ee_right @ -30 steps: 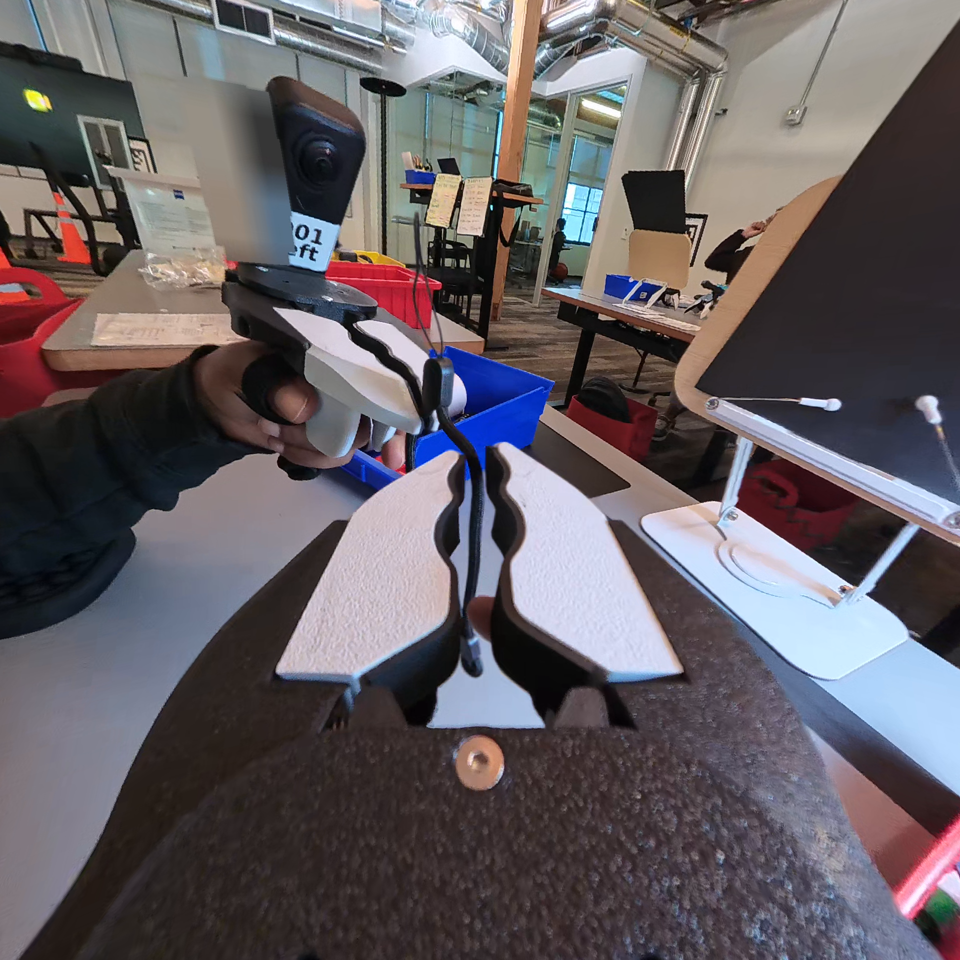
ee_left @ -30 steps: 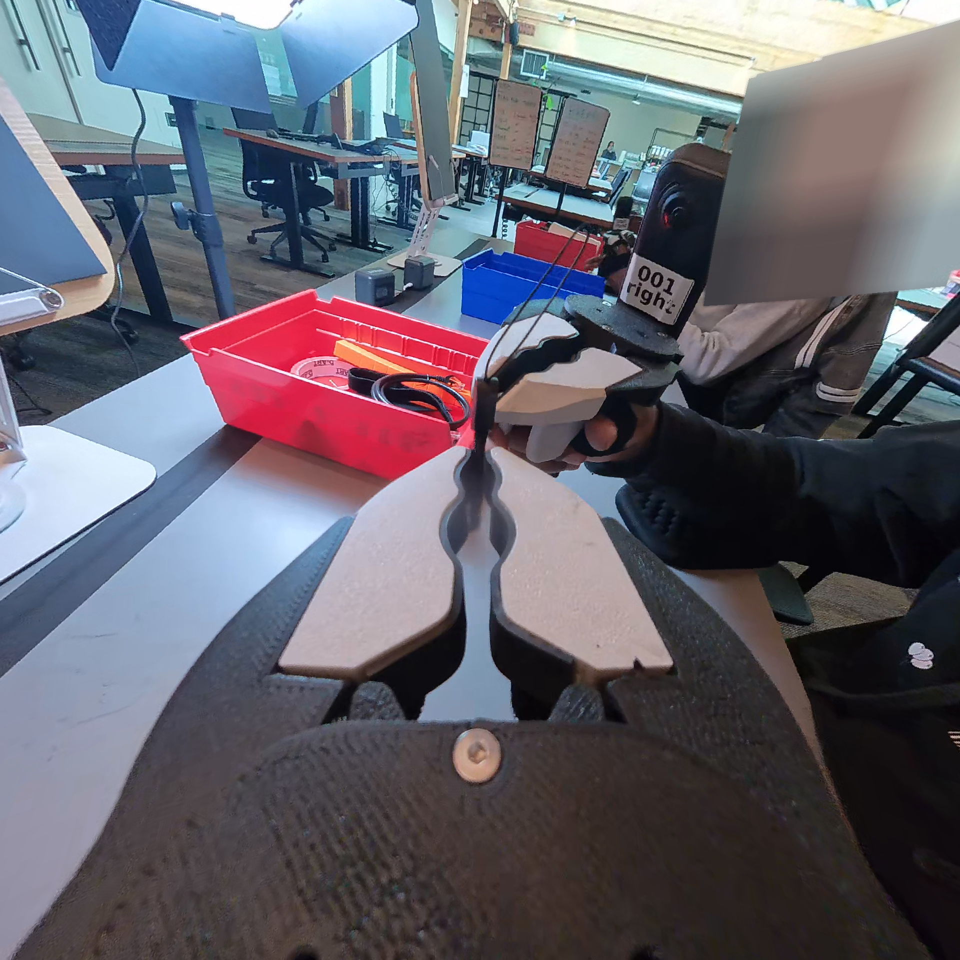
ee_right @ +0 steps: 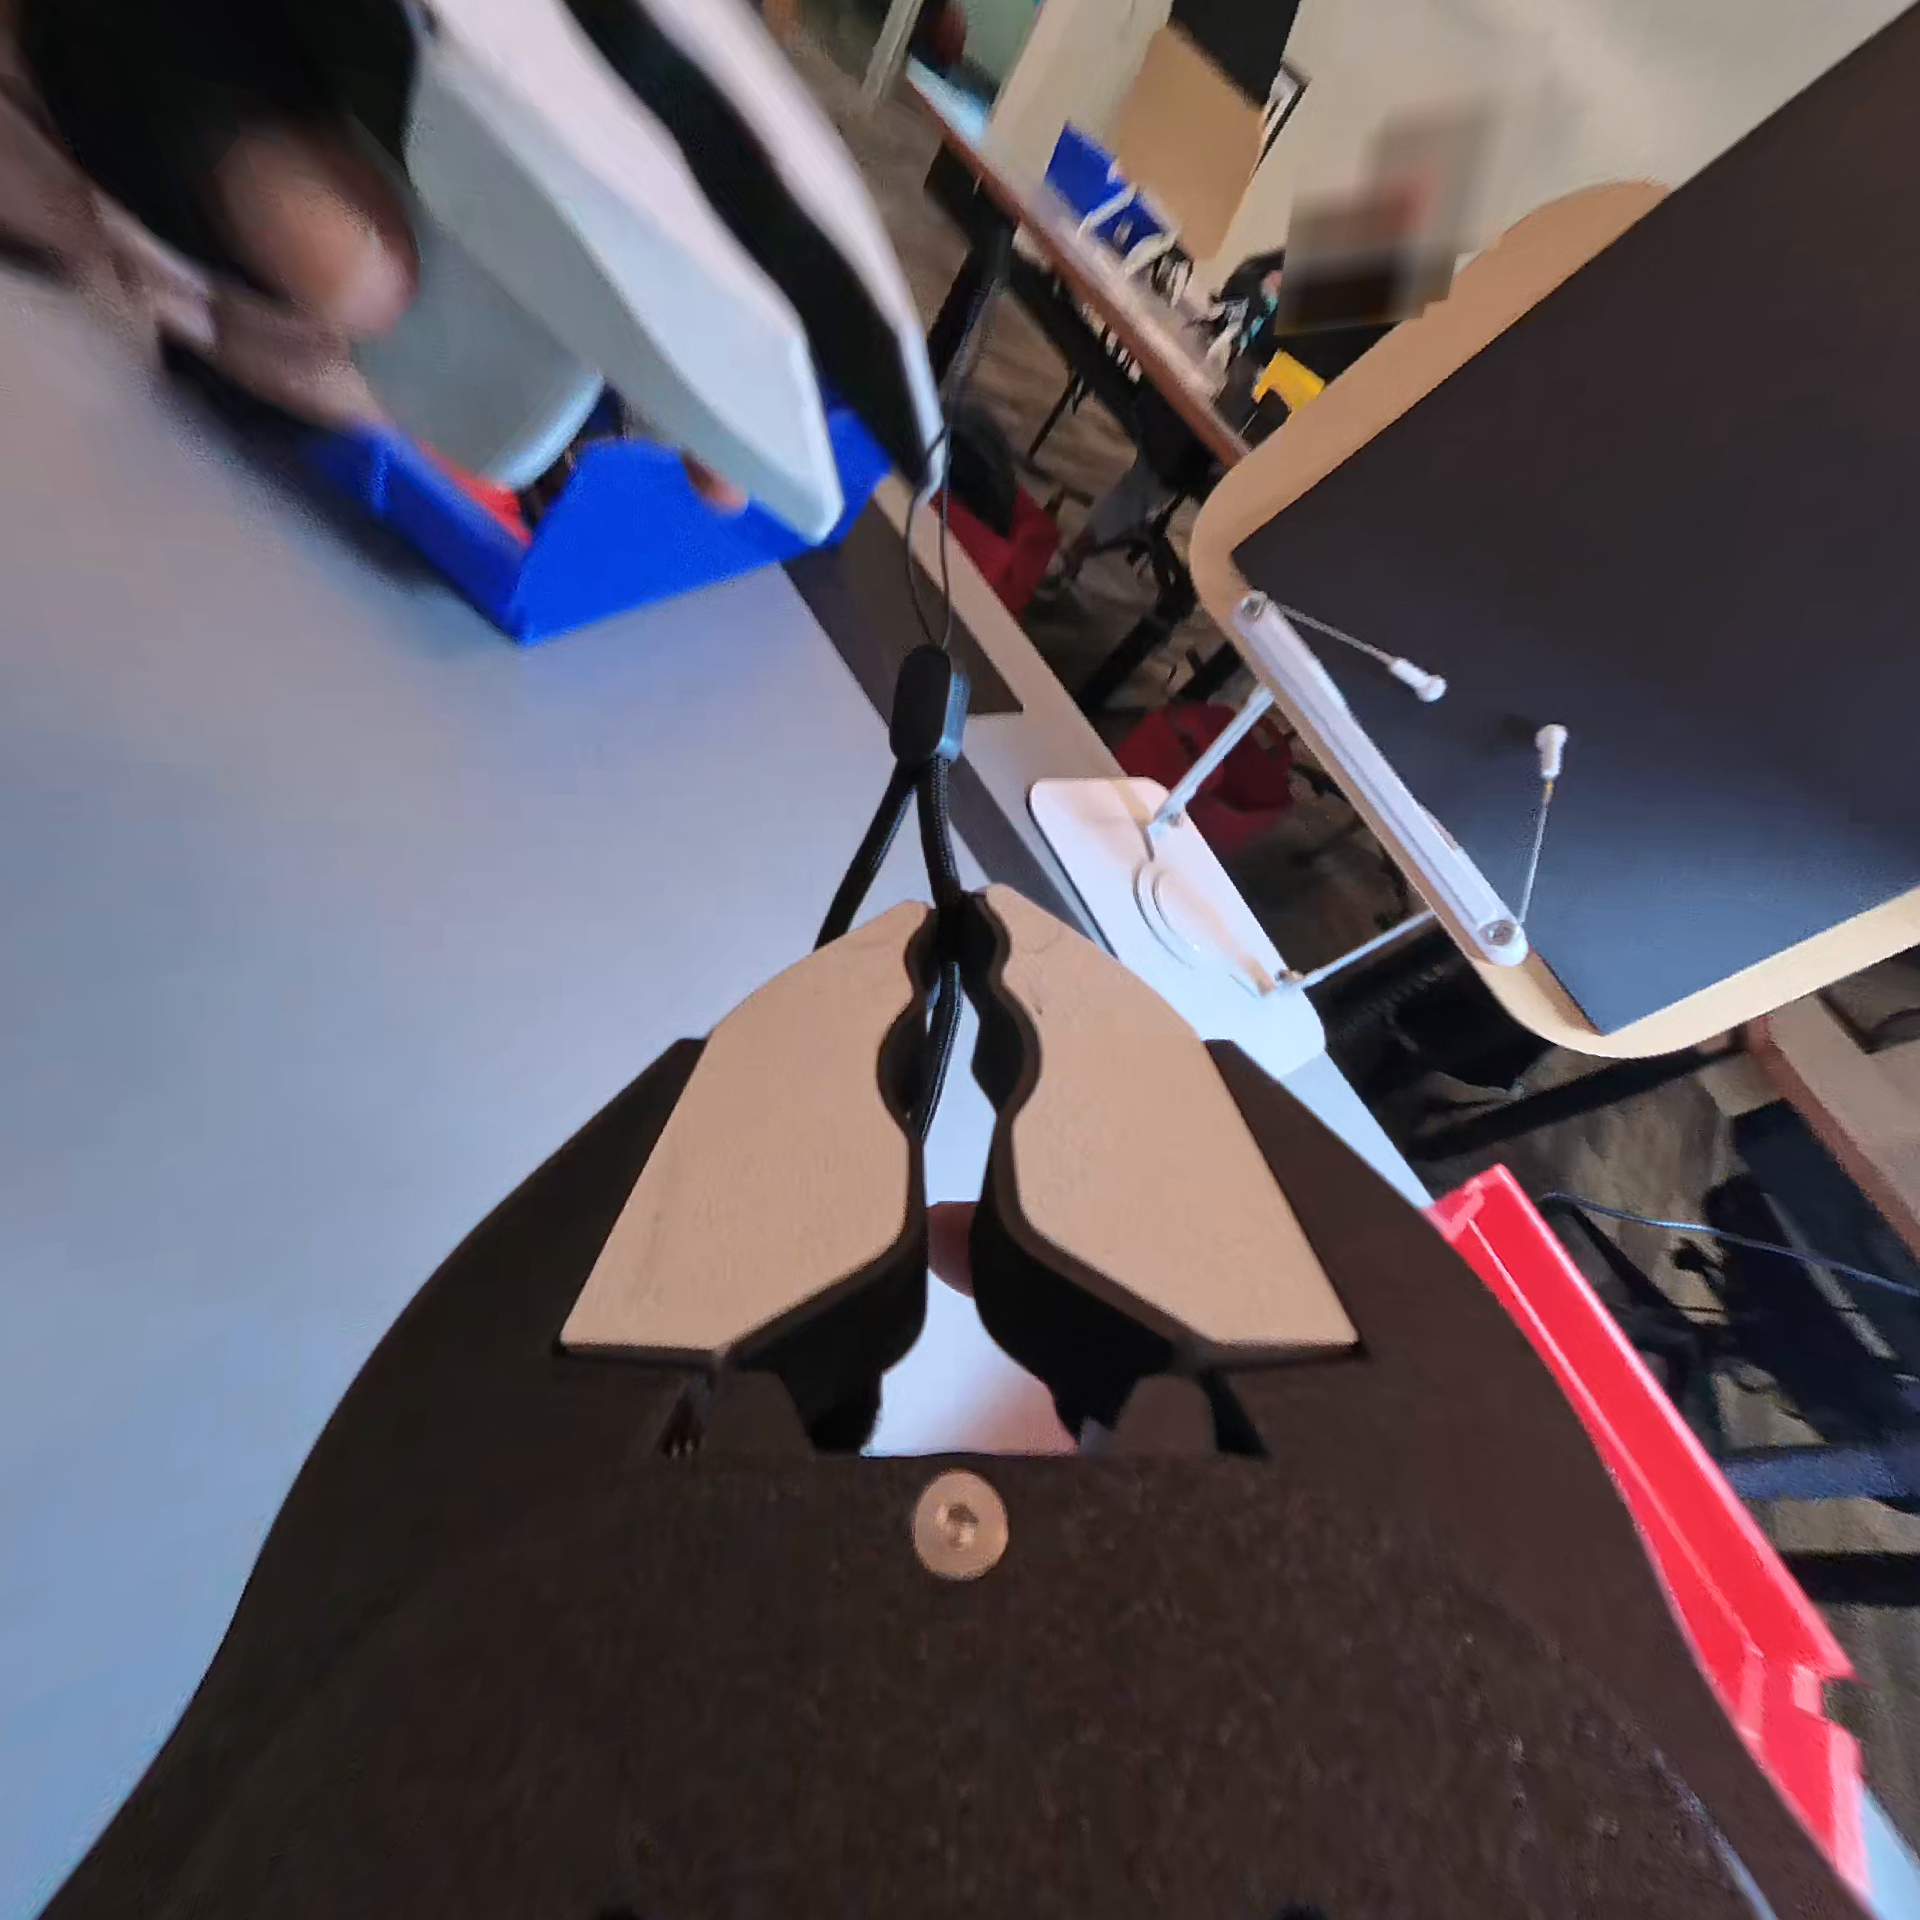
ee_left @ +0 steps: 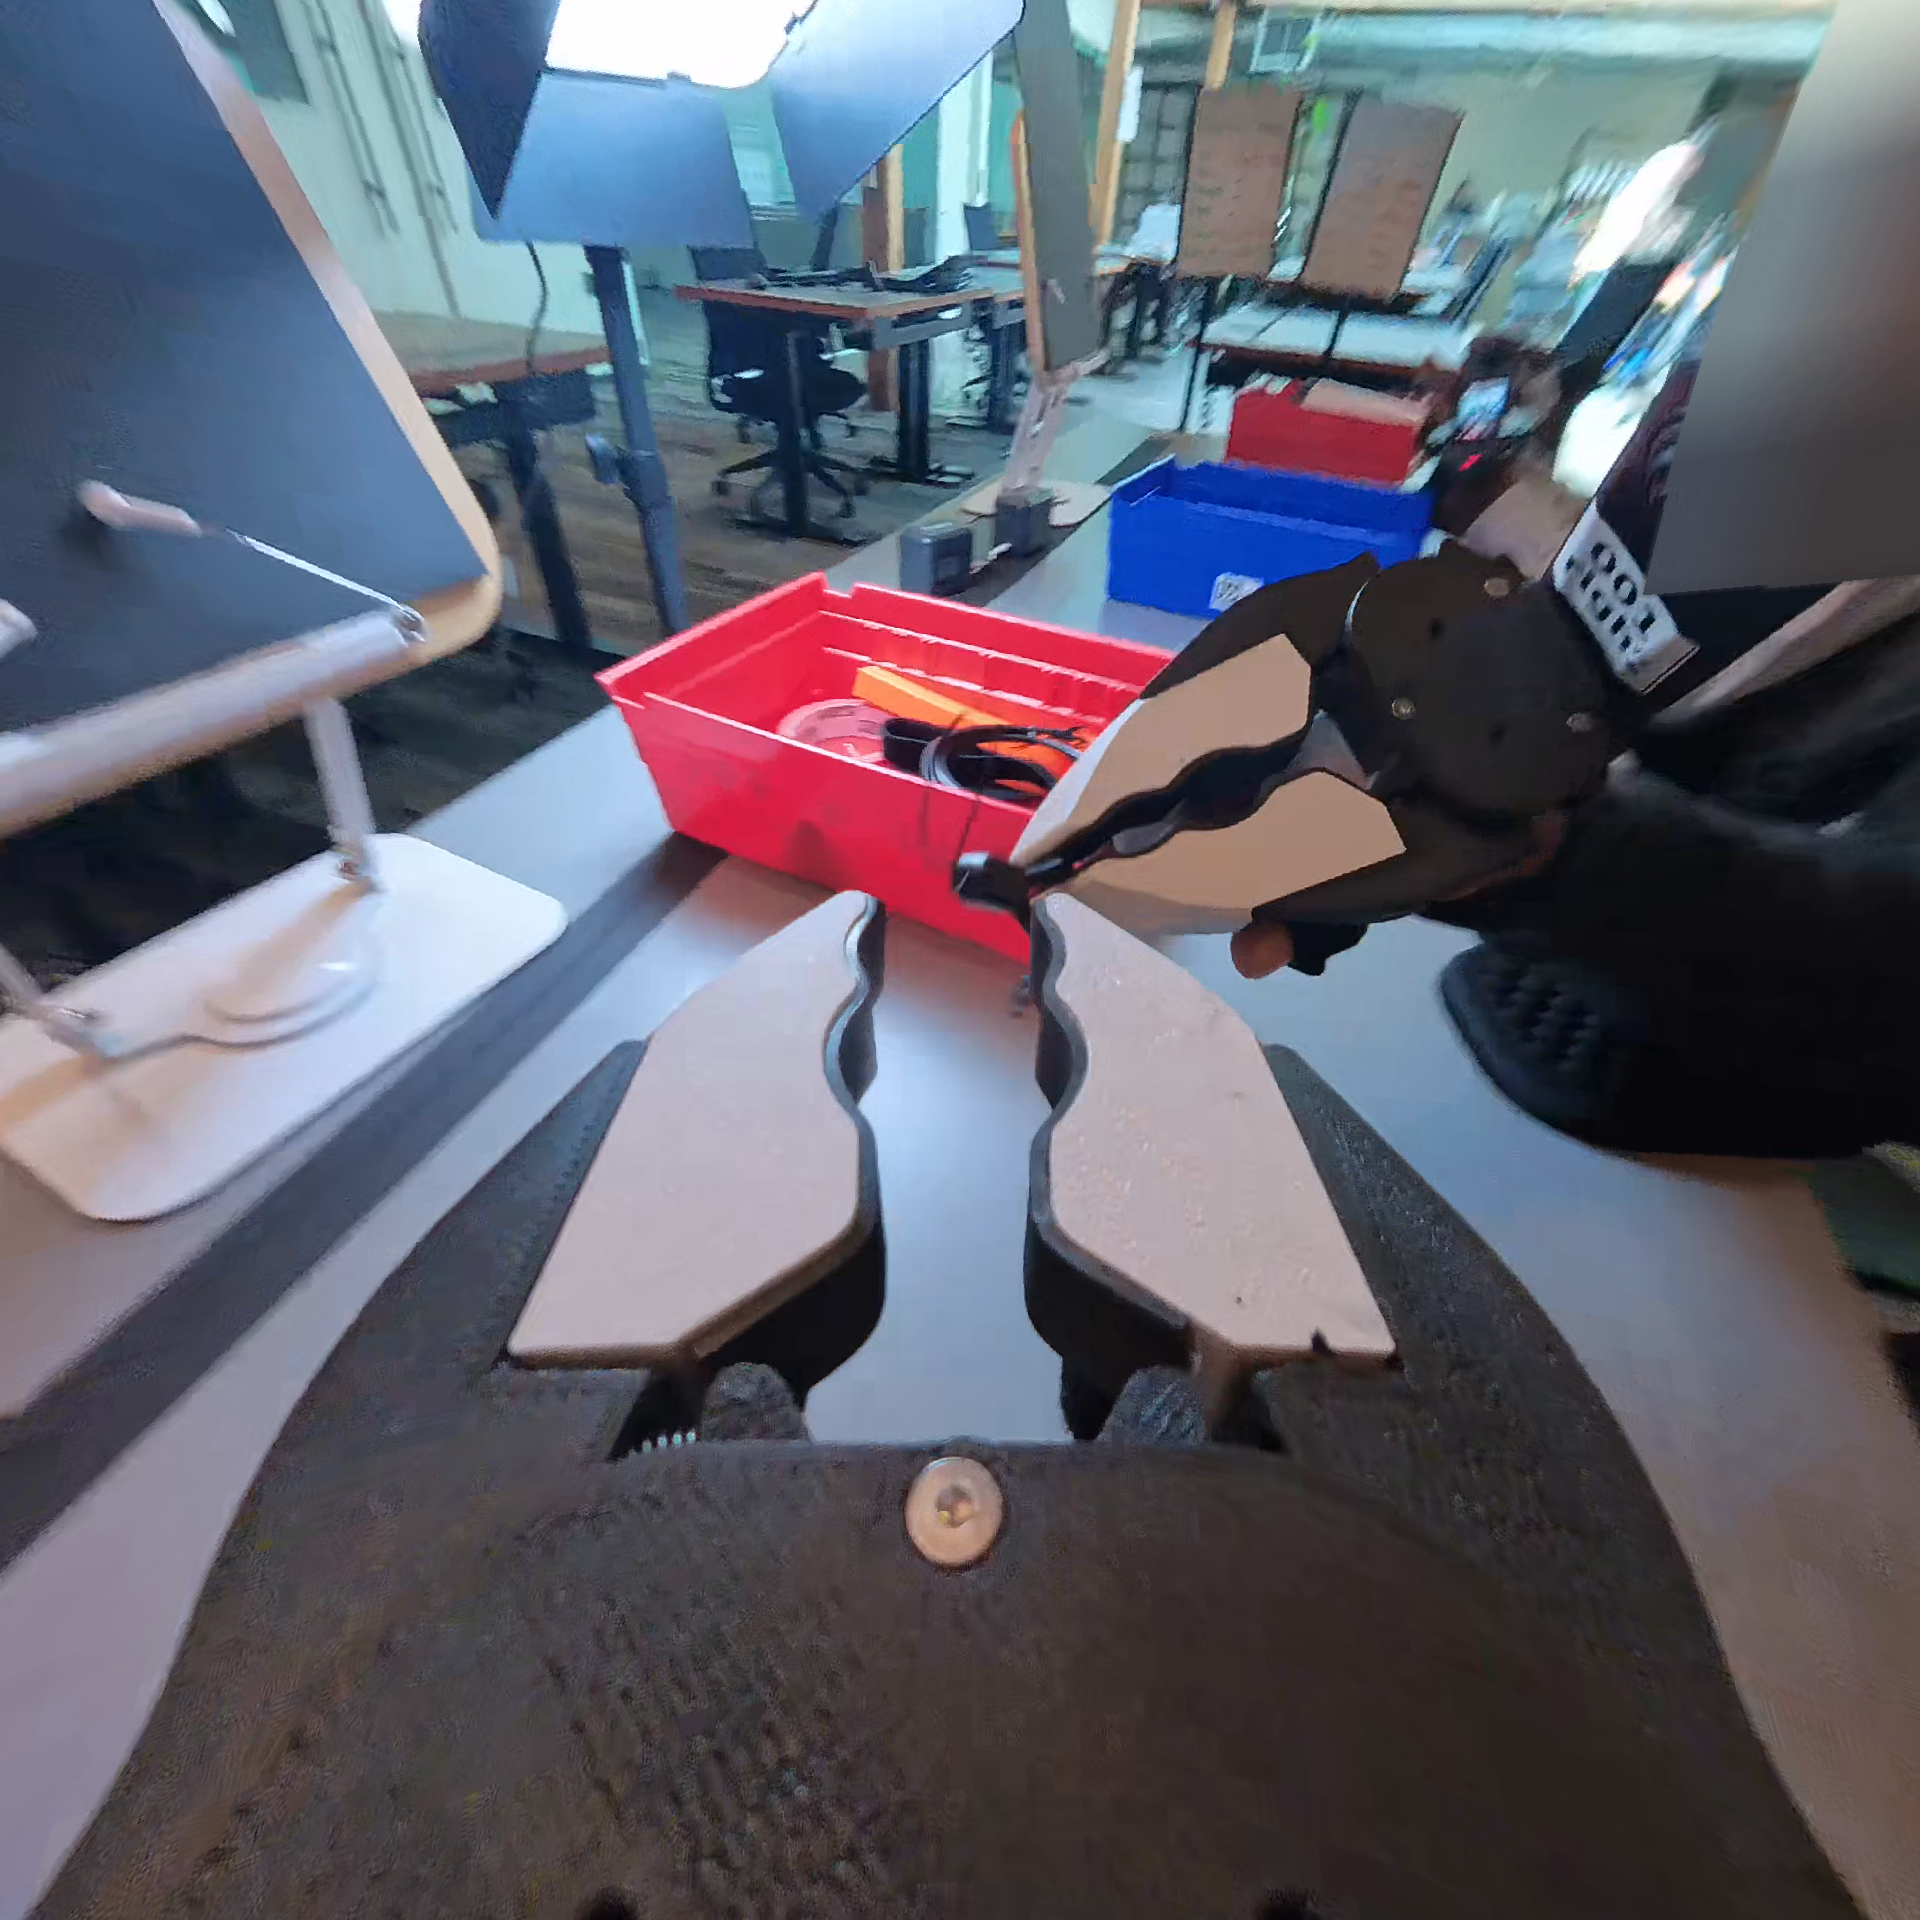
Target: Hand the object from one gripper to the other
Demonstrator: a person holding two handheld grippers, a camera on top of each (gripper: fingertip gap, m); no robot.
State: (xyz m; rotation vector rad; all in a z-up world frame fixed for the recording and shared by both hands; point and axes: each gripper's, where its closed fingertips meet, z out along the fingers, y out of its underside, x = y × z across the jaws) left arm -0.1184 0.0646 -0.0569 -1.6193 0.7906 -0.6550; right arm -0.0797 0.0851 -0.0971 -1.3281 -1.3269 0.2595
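Cord (ee_right: 940,831), a black braided loop with a slider, sat pinched at frame centre in the right gripper (ee_right: 958,914), jaws closed on it, while the left gripper (ee_left: 954,914) stood empty, jaws parted, bare bench (ee_left: 1351,1039) between it and the red bin (ee_left: 810,800) edge.

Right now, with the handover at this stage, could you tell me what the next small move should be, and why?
Probably draw the left gripper back, clear of the strap. Its fingers stand apart with nothing between them, while the right gripper is shut on the black strap, so the pass looks done. The two tips sit close beside the red bin.
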